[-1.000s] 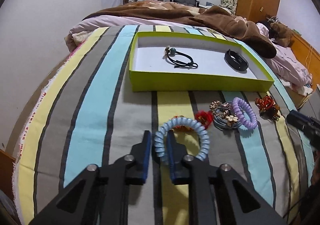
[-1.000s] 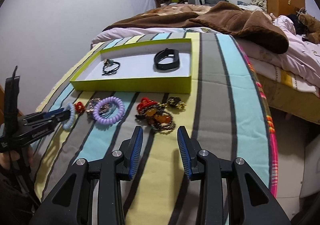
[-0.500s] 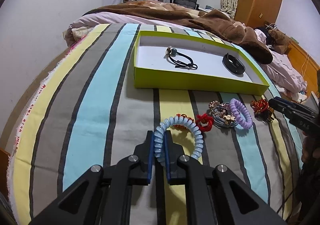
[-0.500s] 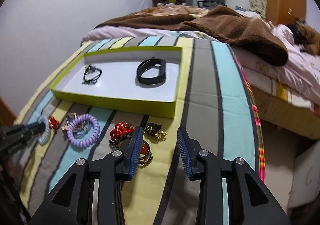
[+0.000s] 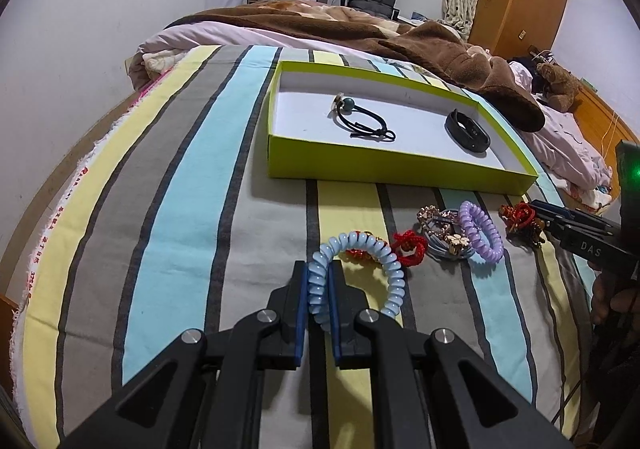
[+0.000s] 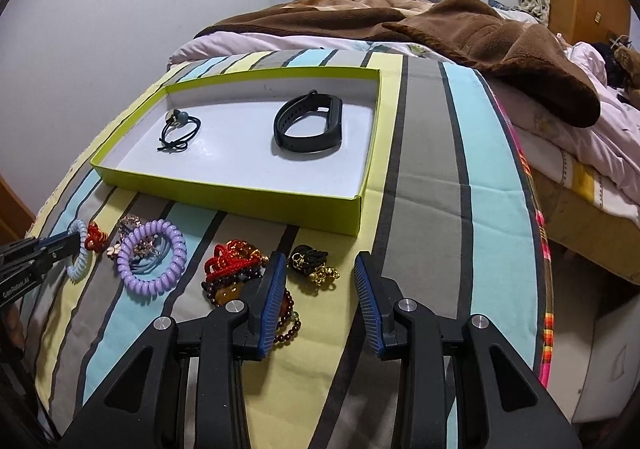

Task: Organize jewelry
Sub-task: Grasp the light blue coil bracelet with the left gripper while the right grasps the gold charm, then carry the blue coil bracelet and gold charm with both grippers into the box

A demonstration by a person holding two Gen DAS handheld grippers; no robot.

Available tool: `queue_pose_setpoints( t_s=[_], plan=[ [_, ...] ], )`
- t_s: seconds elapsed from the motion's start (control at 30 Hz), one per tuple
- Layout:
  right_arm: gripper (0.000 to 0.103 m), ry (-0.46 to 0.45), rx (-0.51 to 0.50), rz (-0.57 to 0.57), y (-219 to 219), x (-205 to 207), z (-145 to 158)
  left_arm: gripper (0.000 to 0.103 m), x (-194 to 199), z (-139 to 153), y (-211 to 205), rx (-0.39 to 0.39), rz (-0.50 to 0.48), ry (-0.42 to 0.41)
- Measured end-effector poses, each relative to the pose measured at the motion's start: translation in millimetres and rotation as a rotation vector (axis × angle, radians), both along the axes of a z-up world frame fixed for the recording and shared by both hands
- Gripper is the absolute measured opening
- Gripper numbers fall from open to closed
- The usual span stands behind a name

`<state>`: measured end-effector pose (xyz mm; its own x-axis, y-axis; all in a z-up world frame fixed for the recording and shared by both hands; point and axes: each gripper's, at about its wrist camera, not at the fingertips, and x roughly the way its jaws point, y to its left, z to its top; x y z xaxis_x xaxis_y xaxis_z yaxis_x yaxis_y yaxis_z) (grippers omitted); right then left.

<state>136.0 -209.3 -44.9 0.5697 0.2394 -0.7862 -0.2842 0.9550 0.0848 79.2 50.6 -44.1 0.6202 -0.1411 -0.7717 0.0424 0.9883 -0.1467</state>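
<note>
- The left gripper (image 5: 319, 303) is pinching the pale blue spiral hair tie (image 5: 362, 277) on its near-left side, jaws pressed onto the coil; the tie is lying on the striped bedspread (image 5: 180, 209), not yet lifted.
- The right gripper (image 6: 320, 289) is hovering with jaws spread and nothing between them, just above the dark beaded bracelet (image 6: 280, 313) and the black-and-gold charm piece (image 6: 314, 265).
- Two pieces are already sitting inside the lime-green tray (image 6: 240, 197): one black hair elastic with a bead (image 6: 178, 129) and one black fitness band (image 6: 310, 125), well apart.
- Waiting outside, in a row just before the tray: one blue spiral tie, one purple spiral tie (image 6: 152, 261), one small red knot piece (image 5: 408, 247), one flowered gold-and-grey tie (image 5: 444, 235), one red corded ornament (image 6: 234, 261), the bracelet and the charm piece.
- By my judgement the sorting is sitting under a third done, seven pieces remaining.
</note>
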Motion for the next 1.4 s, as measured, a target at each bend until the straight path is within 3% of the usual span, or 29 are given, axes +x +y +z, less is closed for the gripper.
queue_pose_setpoints(
  t_s=[0.07,0.43,1.1,1.4],
  plan=[
    [0.023,-0.001,0.000,-0.002,0.5,-0.2,-0.3,0.010,0.2,-0.3,-0.3,0.000,-0.001,0.001],
    [0.017,-0.025,0.028,-0.047,-6.8,-12.9,7.3,0.010,-1.6,2.8,-0.7,-0.010,0.002,-0.007],
    [0.017,-0.080,0.115,-0.088,-15.0,-38.9,31.1,0.010,-8.8,22.3,-0.6,-0.021,0.001,-0.045],
    [0.017,-0.137,0.141,-0.089,-12.3,-36.4,57.3,0.010,11.0,45.1,2.6,-0.031,-0.011,-0.073]
  ],
)
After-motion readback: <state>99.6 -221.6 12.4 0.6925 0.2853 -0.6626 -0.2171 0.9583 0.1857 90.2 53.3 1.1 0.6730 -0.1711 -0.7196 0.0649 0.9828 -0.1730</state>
